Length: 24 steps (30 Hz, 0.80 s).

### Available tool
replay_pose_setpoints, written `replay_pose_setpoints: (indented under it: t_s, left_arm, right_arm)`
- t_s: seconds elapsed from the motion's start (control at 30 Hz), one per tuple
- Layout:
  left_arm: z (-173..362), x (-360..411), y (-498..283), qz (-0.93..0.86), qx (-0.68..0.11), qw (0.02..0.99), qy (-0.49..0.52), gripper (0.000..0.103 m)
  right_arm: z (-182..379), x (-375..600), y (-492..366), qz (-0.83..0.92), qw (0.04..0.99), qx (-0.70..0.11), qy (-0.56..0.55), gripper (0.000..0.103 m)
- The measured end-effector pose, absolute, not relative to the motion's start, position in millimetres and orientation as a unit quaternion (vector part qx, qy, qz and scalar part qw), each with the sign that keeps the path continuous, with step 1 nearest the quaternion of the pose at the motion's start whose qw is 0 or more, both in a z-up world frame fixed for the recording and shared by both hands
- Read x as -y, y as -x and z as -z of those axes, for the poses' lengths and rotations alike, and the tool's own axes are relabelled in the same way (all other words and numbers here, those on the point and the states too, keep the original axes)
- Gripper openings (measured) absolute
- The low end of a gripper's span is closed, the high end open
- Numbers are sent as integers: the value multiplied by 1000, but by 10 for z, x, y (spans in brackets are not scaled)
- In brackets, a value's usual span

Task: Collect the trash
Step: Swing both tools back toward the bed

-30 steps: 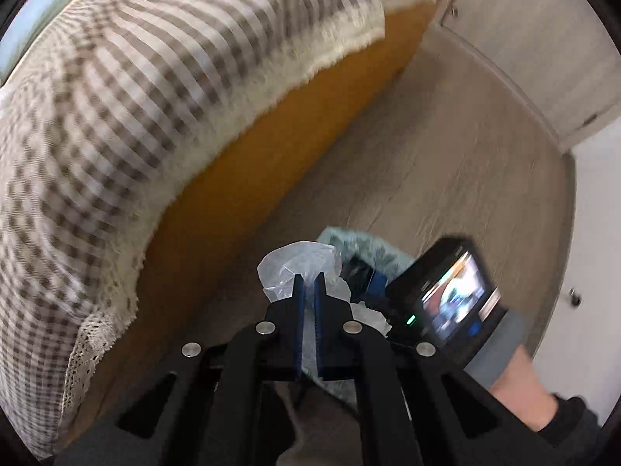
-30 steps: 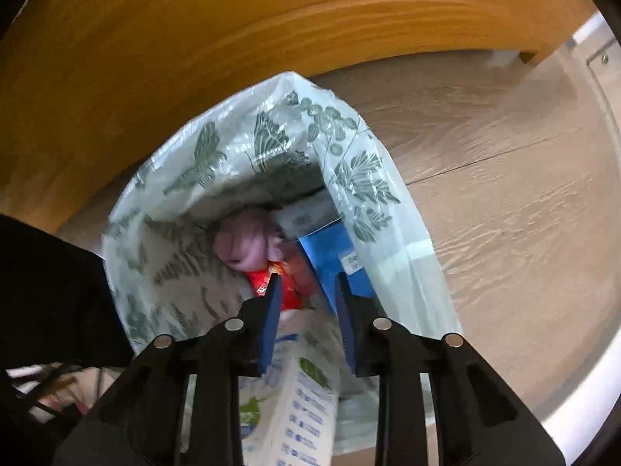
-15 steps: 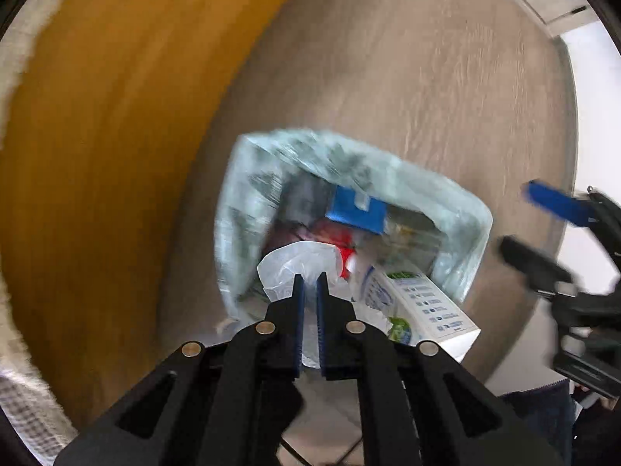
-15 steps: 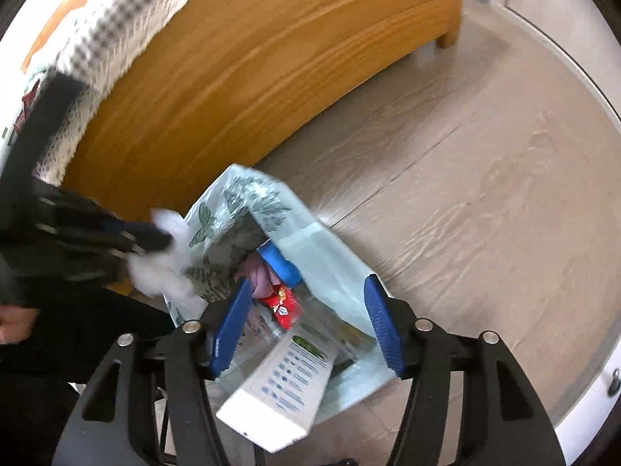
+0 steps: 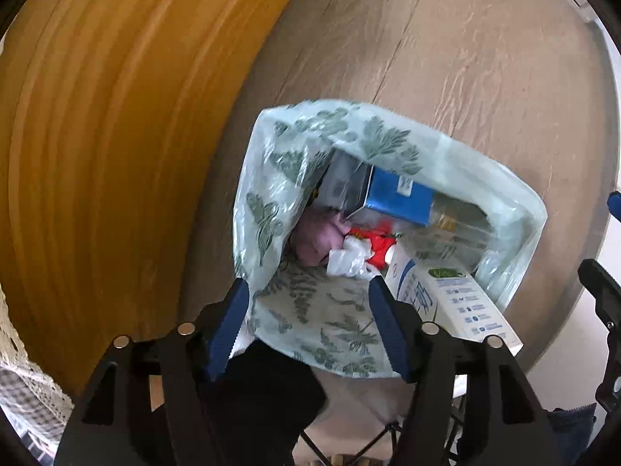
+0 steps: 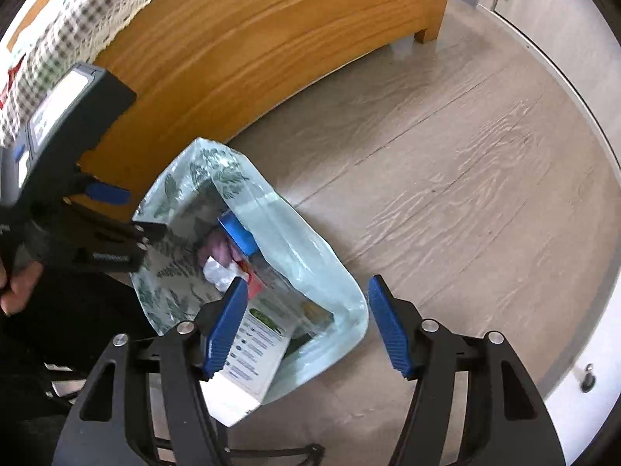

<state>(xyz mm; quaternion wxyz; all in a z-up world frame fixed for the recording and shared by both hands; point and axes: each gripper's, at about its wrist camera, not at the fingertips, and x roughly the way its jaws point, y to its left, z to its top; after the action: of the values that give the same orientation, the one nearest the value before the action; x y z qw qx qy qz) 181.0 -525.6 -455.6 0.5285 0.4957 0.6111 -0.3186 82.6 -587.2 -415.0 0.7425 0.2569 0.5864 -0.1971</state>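
A pale green leaf-print trash bag stands open on the floor beside the bed frame. Inside lie a crumpled white plastic scrap, a blue box, a white carton, a red wrapper and something pink. My left gripper points down over the bag's near wall, its jaws opening, with nothing pressed between the pads. In the right wrist view the bag sits below my right gripper, which is open and empty above the carton. The left gripper hangs at the bag's left rim.
The wooden bed frame runs behind the bag, topped by a checked cloth with a lace edge. Grey wood-look floor spreads to the right. White cabinet doors line the far side. A person's hand holds the left gripper.
The left gripper came down over the bag and opened; the white plastic scrap it held now lies inside. The right gripper opened and drew back up from the bag's mouth.
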Motion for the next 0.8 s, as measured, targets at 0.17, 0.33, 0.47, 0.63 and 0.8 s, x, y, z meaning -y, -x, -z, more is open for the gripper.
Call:
replay_pose_setpoints:
  t_s: [0.17, 0.33, 0.47, 0.63, 0.8]
  left_arm:
    - [4434, 5229, -1819, 320, -624, 521, -487, 63]
    - [3719, 5273, -1858, 368, -573, 582, -445, 63]
    - [2876, 5165, -2082, 425, -521, 635, -380, 64]
    - [1858, 4688, -2697, 407, -459, 738, -282, 70]
    - [1149, 3939, -3205, 393, -394, 807, -197, 70]
  right_arm:
    - [4033, 5874, -779, 200, 741, -594, -241, 62]
    - [3697, 5860, -752, 211, 749, -591, -211, 62]
    - [3285, 5828, -904, 220, 770, -573, -172, 69]
    - [2479, 5605, -1396, 220, 830, -504, -96, 72]
    - [1735, 5254, -1912, 198, 894, -393, -78, 72]
